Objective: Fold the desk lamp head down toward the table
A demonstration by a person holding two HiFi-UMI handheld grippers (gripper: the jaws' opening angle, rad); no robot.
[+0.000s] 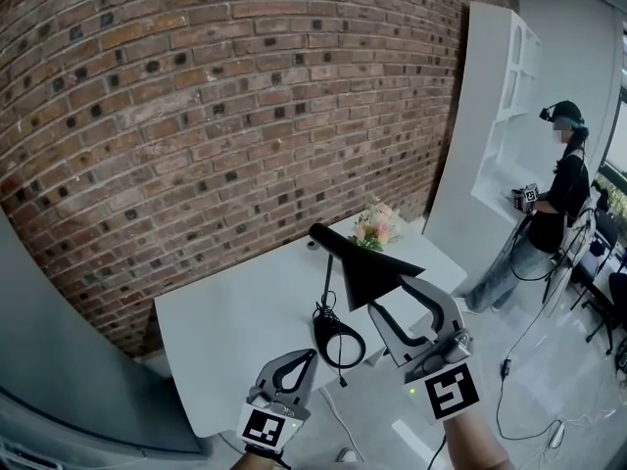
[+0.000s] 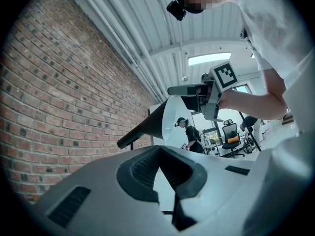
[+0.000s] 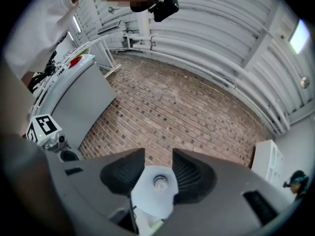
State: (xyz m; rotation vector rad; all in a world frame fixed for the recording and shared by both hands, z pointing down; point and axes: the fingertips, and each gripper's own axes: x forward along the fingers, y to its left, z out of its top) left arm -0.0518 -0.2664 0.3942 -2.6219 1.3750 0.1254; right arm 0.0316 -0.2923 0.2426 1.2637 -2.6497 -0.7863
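Perching above the counter [image 1: 225,331], the desk lamp head [image 1: 362,267] is framed, ungripped, by the spread right claw [image 1: 390,294], the left claw [image 1: 312,355] is pressed together, and a downward push is judged due next.

The left tool [image 1: 310,356] is a pale grey plastic shell with two curved fingers, lined inside with black ribbed pads [image 2: 140,167]. At its near end sits a white cube [image 1: 266,427] printed with black square markers. The right tool [image 1: 389,295] has the same grey build, dark pads and marker cube. The person wears a white short-sleeved top [image 2: 268,28] and a small black camera [image 3: 165,8] on the head.
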